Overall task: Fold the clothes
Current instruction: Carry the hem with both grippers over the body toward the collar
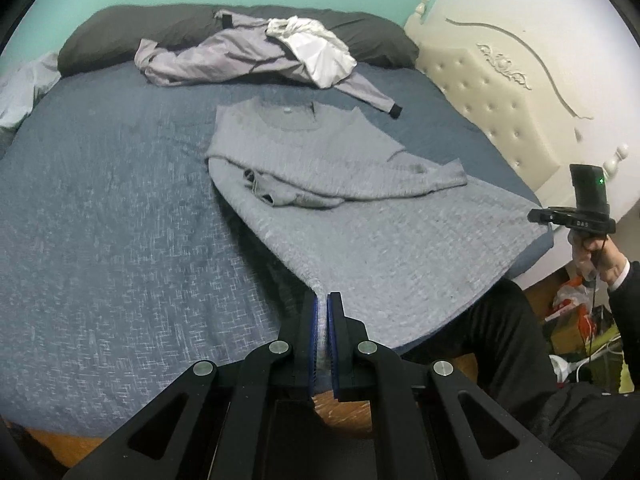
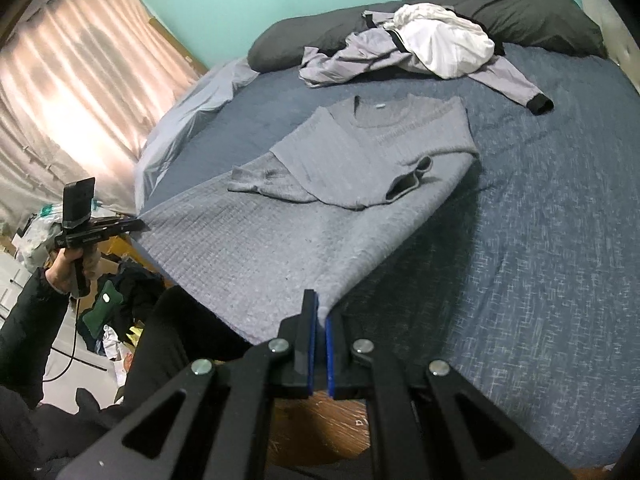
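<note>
While both sleeves lie folded across its chest, the grey sweater (image 1: pixel 360 216) sprawls on the blue bed (image 1: pixel 120 240), collar toward the dark pillow (image 1: pixel 120 36) at 12 o'clock and hem drawn off the near edge at 6 o'clock. I judge the knit soft, limp and fairly light; it sags between holds and would stretch if tugged, so the two hem corners are the sensible places to take it. The left gripper (image 1: pixel 322 304) has its blue pads together, clamped on one hem corner. The right gripper (image 2: pixel 320 308) is likewise pinched on the other corner, with barely a slit between its fingers. A lilac jacket (image 2: pixel 360 56) and a white garment (image 2: pixel 444 48) lie heaped at 12 o'clock.
</note>
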The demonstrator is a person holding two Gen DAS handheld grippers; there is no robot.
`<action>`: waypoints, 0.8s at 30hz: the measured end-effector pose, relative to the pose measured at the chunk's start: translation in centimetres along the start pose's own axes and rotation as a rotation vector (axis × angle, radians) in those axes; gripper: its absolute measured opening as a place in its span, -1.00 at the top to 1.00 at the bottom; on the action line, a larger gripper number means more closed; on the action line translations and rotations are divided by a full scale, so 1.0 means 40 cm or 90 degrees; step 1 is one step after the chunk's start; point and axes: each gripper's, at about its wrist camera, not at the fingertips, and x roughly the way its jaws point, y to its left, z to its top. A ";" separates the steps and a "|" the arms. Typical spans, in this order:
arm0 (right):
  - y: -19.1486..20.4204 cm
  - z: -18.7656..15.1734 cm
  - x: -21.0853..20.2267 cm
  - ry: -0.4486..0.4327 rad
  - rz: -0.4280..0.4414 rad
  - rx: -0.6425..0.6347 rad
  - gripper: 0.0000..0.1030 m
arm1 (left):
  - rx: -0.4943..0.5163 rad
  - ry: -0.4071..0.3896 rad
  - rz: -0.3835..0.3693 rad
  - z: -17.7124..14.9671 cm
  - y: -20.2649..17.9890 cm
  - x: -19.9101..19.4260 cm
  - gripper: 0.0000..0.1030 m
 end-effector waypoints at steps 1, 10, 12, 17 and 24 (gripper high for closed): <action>0.002 -0.001 -0.009 -0.002 0.001 -0.001 0.94 | 0.002 -0.003 -0.003 0.000 -0.006 -0.011 0.90; 0.041 -0.017 -0.094 -0.022 0.020 -0.045 0.94 | 0.037 -0.022 -0.011 -0.004 -0.072 -0.087 0.90; 0.045 -0.029 -0.110 -0.022 0.022 -0.054 0.94 | 0.041 -0.025 -0.016 -0.010 -0.082 -0.095 0.90; 0.045 -0.063 -0.141 -0.026 0.029 -0.067 0.94 | 0.054 -0.027 -0.032 -0.022 -0.103 -0.099 0.90; -0.006 -0.049 -0.137 -0.028 0.023 -0.039 0.94 | 0.024 -0.015 -0.031 0.026 -0.047 -0.060 0.90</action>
